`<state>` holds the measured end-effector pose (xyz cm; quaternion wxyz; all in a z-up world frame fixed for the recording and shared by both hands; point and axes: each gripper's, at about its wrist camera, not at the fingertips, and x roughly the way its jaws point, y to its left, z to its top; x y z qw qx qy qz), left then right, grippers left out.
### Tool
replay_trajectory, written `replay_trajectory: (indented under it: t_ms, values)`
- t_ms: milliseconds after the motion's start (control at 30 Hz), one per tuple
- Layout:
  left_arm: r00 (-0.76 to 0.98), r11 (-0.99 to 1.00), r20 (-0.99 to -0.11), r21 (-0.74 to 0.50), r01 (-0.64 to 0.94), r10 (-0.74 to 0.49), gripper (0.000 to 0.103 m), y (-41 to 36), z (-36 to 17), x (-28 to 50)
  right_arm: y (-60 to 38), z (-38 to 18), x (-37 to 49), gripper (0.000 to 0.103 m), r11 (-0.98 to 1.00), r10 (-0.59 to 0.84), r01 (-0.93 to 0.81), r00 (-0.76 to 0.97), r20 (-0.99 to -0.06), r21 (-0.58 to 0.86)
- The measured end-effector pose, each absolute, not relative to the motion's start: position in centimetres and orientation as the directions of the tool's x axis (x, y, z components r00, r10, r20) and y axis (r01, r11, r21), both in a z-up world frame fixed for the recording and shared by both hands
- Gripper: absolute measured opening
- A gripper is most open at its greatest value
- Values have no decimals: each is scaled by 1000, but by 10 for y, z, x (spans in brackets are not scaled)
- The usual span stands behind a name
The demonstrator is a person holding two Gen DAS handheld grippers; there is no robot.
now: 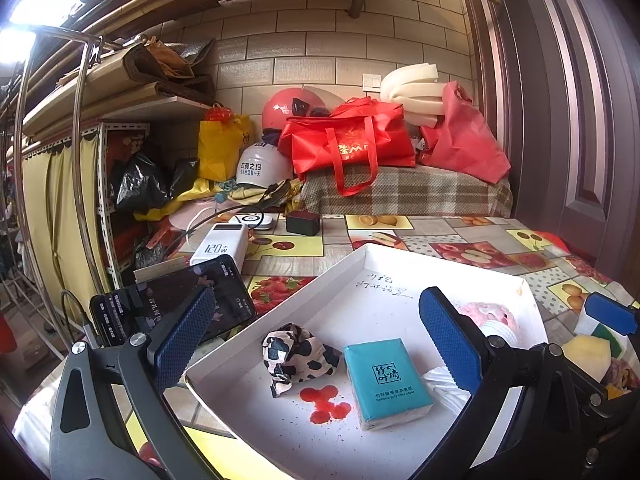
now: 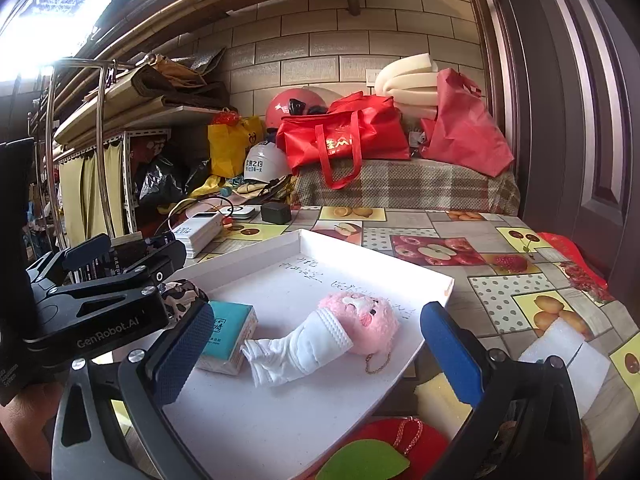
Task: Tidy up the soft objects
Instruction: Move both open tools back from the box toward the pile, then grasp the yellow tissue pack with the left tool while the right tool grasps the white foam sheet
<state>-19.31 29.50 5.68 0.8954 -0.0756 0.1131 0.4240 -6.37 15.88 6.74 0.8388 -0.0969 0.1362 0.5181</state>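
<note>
Left wrist: both grippers' fingers apart; phone [image 1: 176, 304] beside tray [image 1: 400, 256]; tissue pack [image 1: 386, 382] inside.

Setting: cluttered home storage room.
Helmets [image 1: 289, 109], red tote bags [image 1: 352, 140] and rolled foam [image 1: 412, 92] are sitting heaped against a tiled wall [image 1: 312, 40]; a curtained metal shelf [image 1: 60, 184] is standing left, a fruit-print tablecloth [image 1: 460, 248] covering the table.

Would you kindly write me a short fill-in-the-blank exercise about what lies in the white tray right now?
1. The tissue pack in the white tray has a ____ wrapper.
2. The plush toy beside the white sock is ____.
3. The stain on the tray floor is ____.
4. The left gripper holds ____.

Missing words: teal; pink; red; nothing
</note>
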Motion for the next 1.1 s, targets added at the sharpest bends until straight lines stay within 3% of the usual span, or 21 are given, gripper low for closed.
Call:
replay_trajectory:
  t_ms: [300,567,767,933,1100]
  values:
    - [648,667,-277,-30,-744,710,103,272,55,-190,116,69,-64,103,371,882,-928,343,-323,28]
    - [723,744,-282,-44,-666,631,103,244,56,-189,34,82,-4,103,538,826,-842,514,-233,50]
    - [868,918,-335,-25,-397,366,103,194,55,-171,-16,78,64,103,638,750,-759,573,-332,131]
    - [884,998,-466,-5,-55,46,102,131,53,-137,-32,76,82,103,637,734,-765,563,-379,97]
    - [776,999,-630,29,46,-17,97,100,37,-94,-19,64,89,103,562,739,-824,459,-493,75]
